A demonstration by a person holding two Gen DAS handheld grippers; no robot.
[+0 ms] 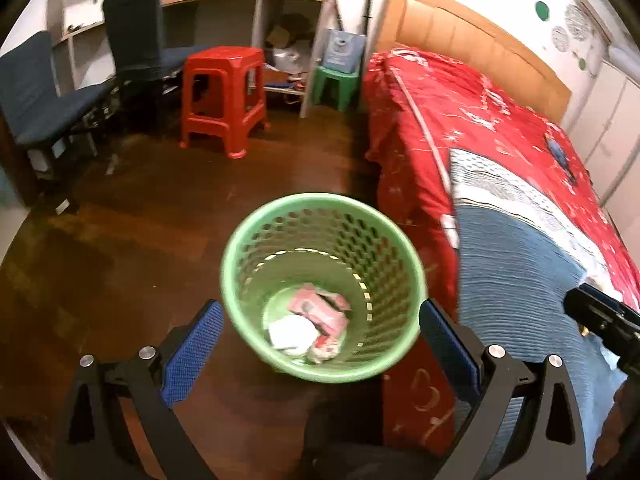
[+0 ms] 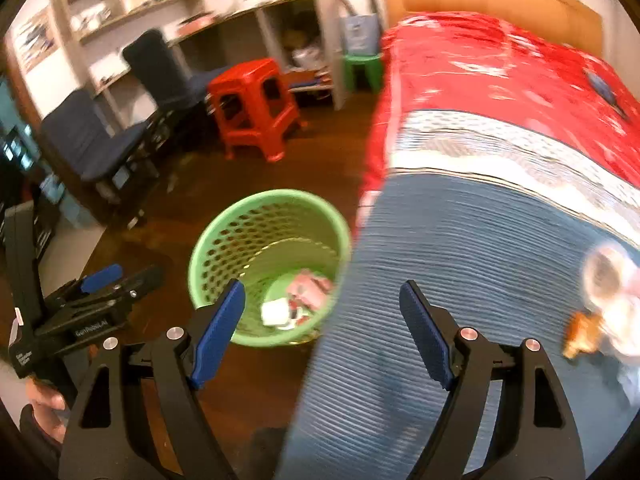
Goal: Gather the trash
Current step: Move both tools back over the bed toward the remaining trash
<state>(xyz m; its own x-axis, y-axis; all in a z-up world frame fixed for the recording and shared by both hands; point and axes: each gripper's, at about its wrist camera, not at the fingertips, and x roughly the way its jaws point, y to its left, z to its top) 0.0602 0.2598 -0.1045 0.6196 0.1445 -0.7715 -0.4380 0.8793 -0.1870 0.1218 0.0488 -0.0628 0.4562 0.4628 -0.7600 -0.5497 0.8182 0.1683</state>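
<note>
Filling the right of both views: bed [image 1: 500,128], its red cover and a blue ribbed blanket [image 2: 460,264] hanging over the near edge.
Floor: dark wood floor [image 1: 120,260] lying between bed and desk, a red stool [image 1: 224,96] and two dark chairs standing well back.
Basket: green perforated basket [image 1: 320,280] standing upright on the floor just beside the bed's edge, its rim blurring slightly in both views.
Trash in basket: pink wrappers [image 1: 318,308] and a white crumpled piece [image 1: 290,332] lying at the bottom.
Only the right wrist view is showing: a blurred heap of pale and orange litter [image 2: 604,312] lying on the blanket at the far right; what it is made of is hard to tell.
Left gripper [image 1: 320,348]: jaws standing wide apart, nothing between the pads, hovering over the basket's near rim; in the right wrist view it is appearing side-on at the left with a hand [image 2: 44,404] partly cut off below it.
Right gripper [image 2: 322,332]: jaws standing well apart, gripping nothing, straddling the basket's edge and the blanket; in the left wrist view only its black tip is poking in at the right edge.
</note>
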